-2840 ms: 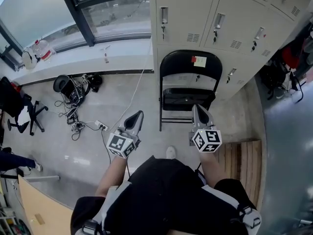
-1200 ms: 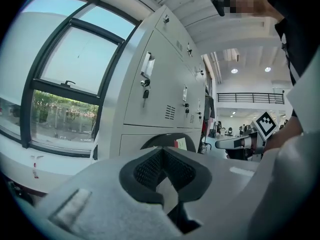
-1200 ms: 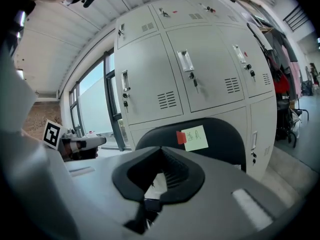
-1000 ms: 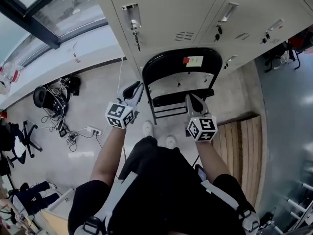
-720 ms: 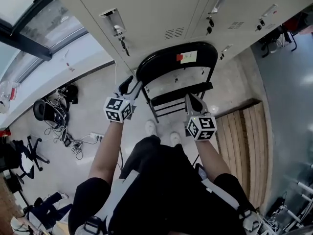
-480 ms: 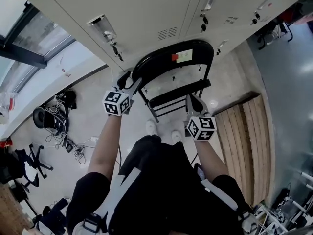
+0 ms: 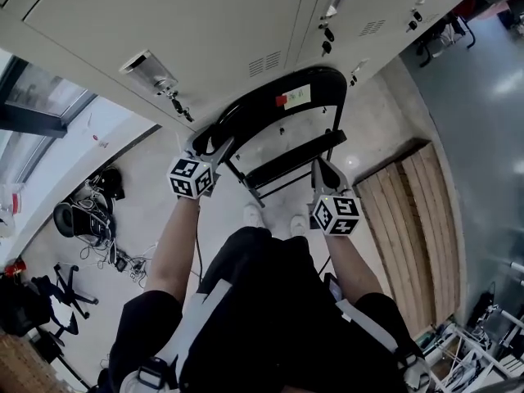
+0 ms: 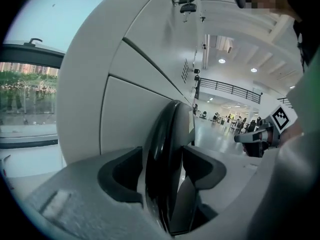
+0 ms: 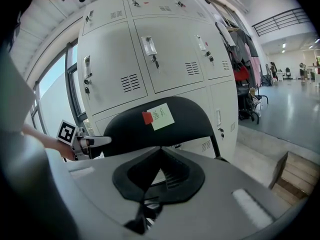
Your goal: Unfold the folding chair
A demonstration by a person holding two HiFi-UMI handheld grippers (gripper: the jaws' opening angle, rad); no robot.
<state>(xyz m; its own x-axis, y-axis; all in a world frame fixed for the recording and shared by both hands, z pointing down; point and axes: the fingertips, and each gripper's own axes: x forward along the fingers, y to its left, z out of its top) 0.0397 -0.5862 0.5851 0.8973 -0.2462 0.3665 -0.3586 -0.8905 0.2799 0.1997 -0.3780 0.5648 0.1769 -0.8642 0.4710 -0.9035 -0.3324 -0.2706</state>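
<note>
Right gripper view shows handwritten note (image 9: pixel 161 117), red tab (image 9: pixel 147 117) on chair (image 9: pixel 200 120).

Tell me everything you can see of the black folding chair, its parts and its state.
The folding chair is black, with a rounded, glossy backrest bearing a red tag and a pale note. Its seat is folded up, and it stands before grey lockers. The left gripper, jaws opening, straddles the backrest's edge; the shut right gripper is near the seat.

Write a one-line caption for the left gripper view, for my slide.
Left gripper, jaws opening, straddles the edge of the chair back, with lockers behind.
</note>
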